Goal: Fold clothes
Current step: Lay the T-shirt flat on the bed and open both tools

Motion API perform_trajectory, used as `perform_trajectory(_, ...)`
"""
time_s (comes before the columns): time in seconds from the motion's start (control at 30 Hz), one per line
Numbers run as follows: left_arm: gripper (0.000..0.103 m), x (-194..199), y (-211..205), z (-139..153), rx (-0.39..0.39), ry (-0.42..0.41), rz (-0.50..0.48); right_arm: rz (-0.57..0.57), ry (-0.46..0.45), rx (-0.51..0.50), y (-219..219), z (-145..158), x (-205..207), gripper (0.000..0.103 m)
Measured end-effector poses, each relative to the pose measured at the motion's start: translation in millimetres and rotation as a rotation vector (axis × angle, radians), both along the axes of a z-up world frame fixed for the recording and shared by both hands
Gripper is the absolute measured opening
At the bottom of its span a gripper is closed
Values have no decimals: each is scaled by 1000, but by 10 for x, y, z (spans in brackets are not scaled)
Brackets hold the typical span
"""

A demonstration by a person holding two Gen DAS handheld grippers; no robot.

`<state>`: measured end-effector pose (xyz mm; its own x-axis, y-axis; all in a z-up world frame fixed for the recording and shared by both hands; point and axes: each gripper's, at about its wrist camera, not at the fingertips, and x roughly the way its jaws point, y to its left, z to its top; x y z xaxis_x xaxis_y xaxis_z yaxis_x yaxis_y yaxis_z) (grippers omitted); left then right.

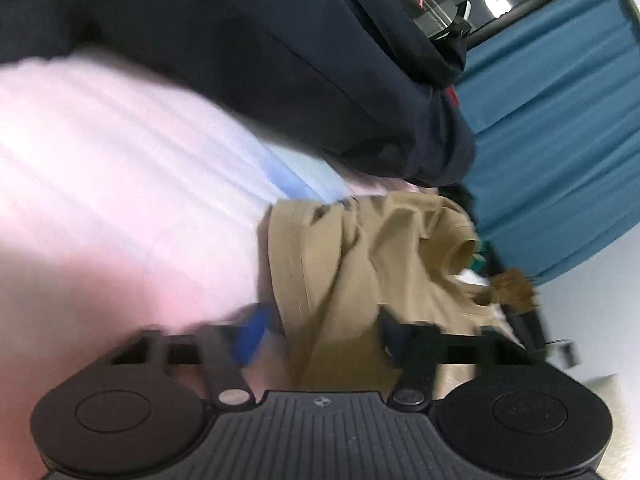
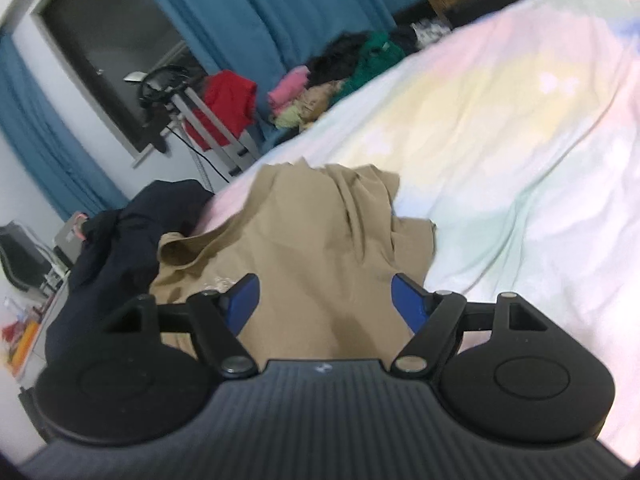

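A tan T-shirt (image 2: 304, 240) lies crumpled on the pastel bedsheet (image 2: 500, 128), its collar toward the left. My right gripper (image 2: 325, 300) hovers over its near part, open, blue pads wide apart with nothing between them. The left wrist view is blurred by motion. In it the same tan T-shirt (image 1: 360, 264) lies ahead, collar to the right. My left gripper (image 1: 320, 328) is open above the shirt's near edge, fingers apart on either side of the cloth. A dark navy garment (image 1: 260, 60) fills the upper part of that view, lying on the bed beside the shirt.
The navy garment (image 2: 120, 248) sits at the bed's left edge. A pile of mixed clothes (image 2: 332, 76) lies on the far side. Blue curtains (image 2: 260, 4), a dark window (image 2: 112, 52) and a rack with a red cloth (image 2: 228, 104) stand beyond.
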<state>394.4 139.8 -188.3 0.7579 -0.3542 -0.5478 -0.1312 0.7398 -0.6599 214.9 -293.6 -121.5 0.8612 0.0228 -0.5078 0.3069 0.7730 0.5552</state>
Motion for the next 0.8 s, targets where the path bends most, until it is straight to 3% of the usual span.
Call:
perform_trajectory(0.07,7,62,2,66,26,-8,10,-3,6,-4,-19,-31,46,76)
perform_trajectory(0.17,4,87,129,230,114,-26,49,12,8,-11,3,-45,96,76)
perform_trajectory(0.23,4,109,188,453,238,-57,71,21,5,-20,15,-41,111,76)
perform_trajectory(0.33,4,76,74,859,603,-151,59,19,2,-44,7,-33,112,76)
perform_trajectory(0.4,7,103,-68,979,829,-192,54,16,6,-46,3,-36,115,76)
perform_trajectory(0.47,14,132,-196,982,998,-194,58,14,10,-49,-2,-38,118,76)
perform_trajectory(0.53,19,180,-248,955,1019,-164,40,10,14,-64,-4,-25,110,76)
perform_trajectory(0.57,20,162,-231,950,993,-158,31,8,14,-70,-9,-20,101,76)
perform_trajectory(0.63,45,48,-158,965,912,-147,39,5,11,-78,-16,-10,87,76)
perform_trajectory(0.67,64,-7,-120,966,868,-138,50,4,10,-81,-20,-5,80,76)
perform_trajectory(0.7,70,-85,-73,962,822,-124,45,4,10,-83,-22,-2,77,76)
perform_trajectory(0.8,70,-477,108,971,706,-72,-5,11,10,-81,-37,8,67,76)
